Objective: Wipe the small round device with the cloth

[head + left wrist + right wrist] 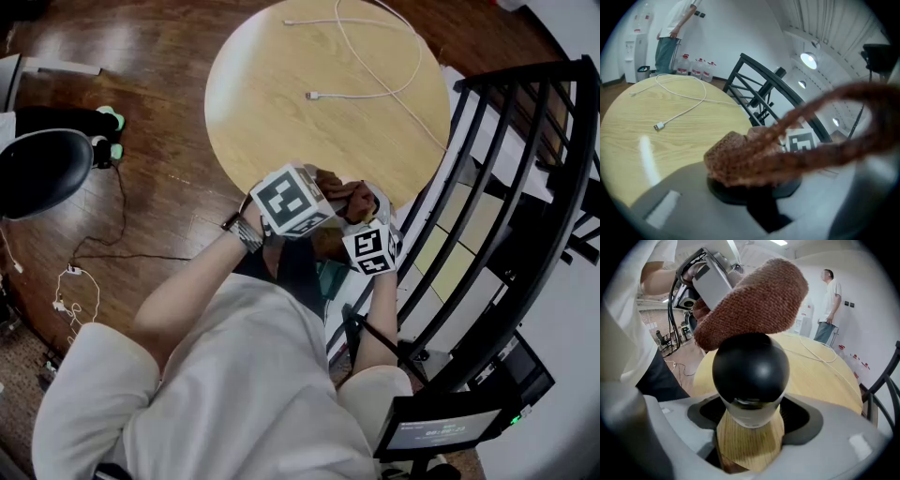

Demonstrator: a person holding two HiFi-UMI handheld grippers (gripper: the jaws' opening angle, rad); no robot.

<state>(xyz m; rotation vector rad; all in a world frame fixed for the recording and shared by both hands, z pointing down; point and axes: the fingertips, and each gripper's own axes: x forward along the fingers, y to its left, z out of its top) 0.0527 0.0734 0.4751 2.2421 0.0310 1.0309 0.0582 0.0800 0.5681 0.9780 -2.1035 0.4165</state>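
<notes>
The small round device (751, 369), black on top with a pale band below, sits between the jaws of my right gripper (750, 401), which is shut on it. A brown knitted cloth (757, 298) presses on the device's top. My left gripper (749, 171) is shut on that cloth (740, 157), and a loose fold hangs blurred across its view. In the head view both grippers meet over the near edge of the round wooden table (281, 103), with the cloth (351, 196) bunched between them. There the device is hidden.
A white cable (375, 56) lies on the table's far half. A black metal railing (506, 187) stands close on the right, and a black chair (37, 169) on the left. A person (829, 305) stands by the far wall, near several water bottles (696, 65).
</notes>
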